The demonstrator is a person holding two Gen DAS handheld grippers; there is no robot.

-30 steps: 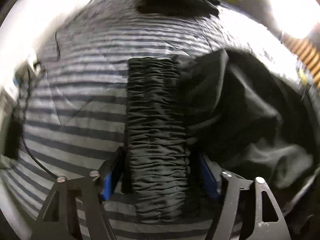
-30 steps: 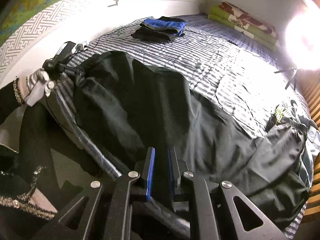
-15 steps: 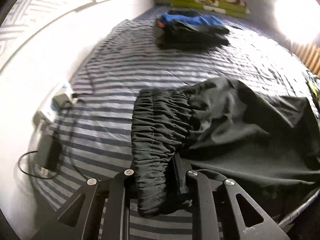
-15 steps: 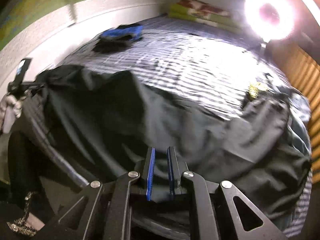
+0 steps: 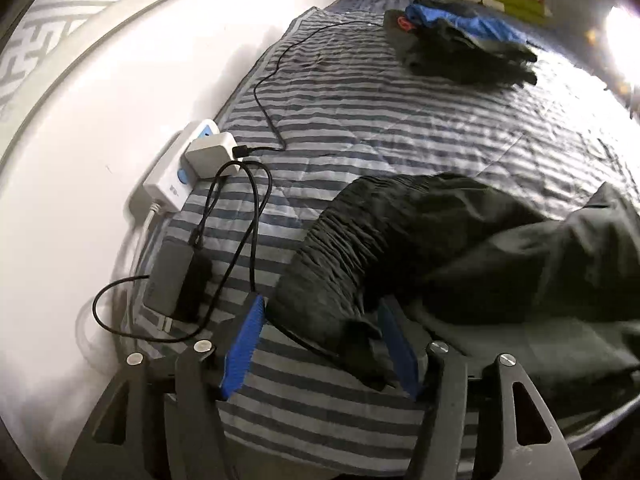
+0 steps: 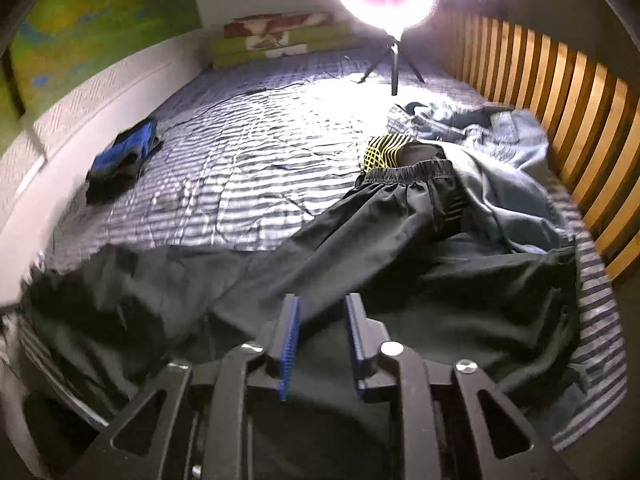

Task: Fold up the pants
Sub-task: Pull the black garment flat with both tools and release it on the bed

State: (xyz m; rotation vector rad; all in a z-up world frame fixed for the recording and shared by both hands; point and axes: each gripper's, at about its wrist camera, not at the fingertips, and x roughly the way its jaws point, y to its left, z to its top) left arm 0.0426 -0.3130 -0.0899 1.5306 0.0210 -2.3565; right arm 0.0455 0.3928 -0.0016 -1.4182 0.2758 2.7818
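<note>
Nearest, the left gripper (image 5: 320, 344) is opening around the gathered waistband (image 5: 340, 264) of the black pants (image 5: 500, 260), pads apparently clear, while the right gripper (image 6: 320, 340) is opening above the pants' leg fabric, holding nothing. The pants lie crumpled across the near edge of the striped bed (image 5: 380, 120). This looks like laying out before folding; next, the fabric likely needs regripping and pulling flat.

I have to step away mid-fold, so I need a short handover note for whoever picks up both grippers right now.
Left gripper: jaws opening, the gathered elastic waistband of the black pants lies between them, not pinched.
Right gripper: jaws opening over the black fabric, nothing gripped.
The pants lie rumpled across the near edge of the striped bedspread; folded dark and blue clothes sit farther back.
Done: no clean fold yet.
Left: flatten the pants, fold, stack.
</note>
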